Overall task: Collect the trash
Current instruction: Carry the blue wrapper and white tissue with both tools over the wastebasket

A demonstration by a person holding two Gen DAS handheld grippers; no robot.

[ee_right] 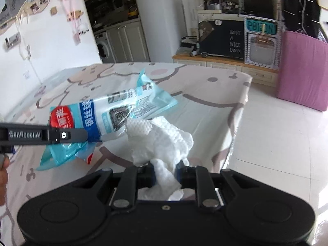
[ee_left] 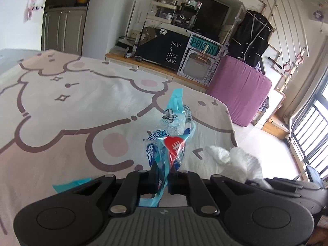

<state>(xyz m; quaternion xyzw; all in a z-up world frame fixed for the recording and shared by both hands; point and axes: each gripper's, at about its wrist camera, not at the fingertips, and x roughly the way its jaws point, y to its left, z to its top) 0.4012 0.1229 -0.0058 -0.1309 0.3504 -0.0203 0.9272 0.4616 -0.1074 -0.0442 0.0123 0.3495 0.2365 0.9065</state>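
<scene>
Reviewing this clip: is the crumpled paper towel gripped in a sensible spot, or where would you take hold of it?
The right gripper is shut on the near bunched end of the paper towel, coming from the near side. That looks sensible: the wad there is thick enough to pinch, and the far end fans out loose beside the blue wrapper held by the left gripper.

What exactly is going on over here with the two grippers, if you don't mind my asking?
A person is collecting trash off a table covered with a cartoon-print tablecloth, holding a gripper in each hand. The left gripper is shut on a crumpled blue plastic wrapper, which it holds above the cloth. The right gripper is shut on a wad of white paper towel. Both pieces are already picked up and sit close together over the table's near corner; no bin shows in either view.
</scene>
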